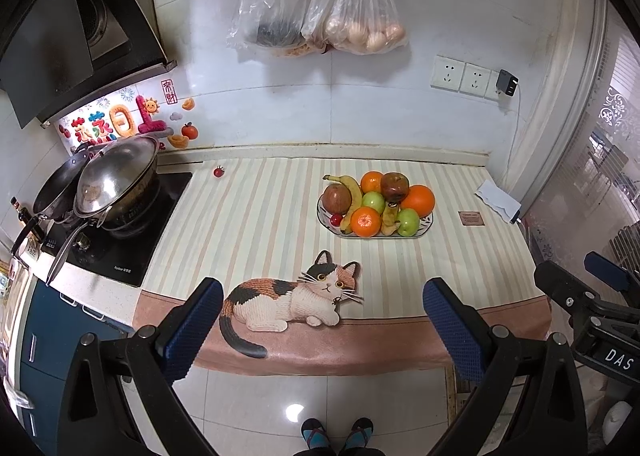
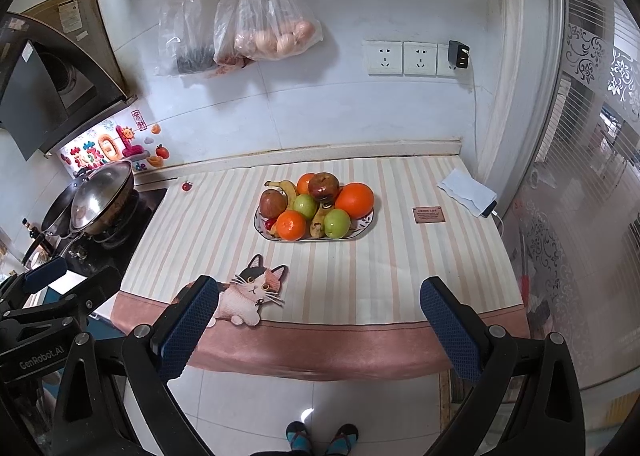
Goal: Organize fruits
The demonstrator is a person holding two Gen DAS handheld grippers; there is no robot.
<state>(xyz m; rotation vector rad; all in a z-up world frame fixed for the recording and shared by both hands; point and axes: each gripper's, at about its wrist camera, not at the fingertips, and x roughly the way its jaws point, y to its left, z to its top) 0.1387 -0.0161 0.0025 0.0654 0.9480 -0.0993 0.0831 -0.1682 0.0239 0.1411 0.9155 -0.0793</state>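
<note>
orange fruits (image 1: 417,200) three, green apples (image 1: 373,201) two, one plate (image 1: 427,221)

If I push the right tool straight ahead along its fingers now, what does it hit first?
Probably the fruit plate, at the green apple and orange on its near side. The right tool is open, with only bare striped cloth before that. Depth is uncertain.

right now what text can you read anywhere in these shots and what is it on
"DAS": white label on the right gripper, seen from the left wrist.
"GenRobot.AI": body of the left gripper, seen from the right wrist.
Brown tag on the striped mat: print too small to read.
Cooktop front edge: small brand mark, blurred.
Wall decal: large Chinese characters and a red seal, which I cannot read reliably.
Range hood sticker: unreadable.
</note>
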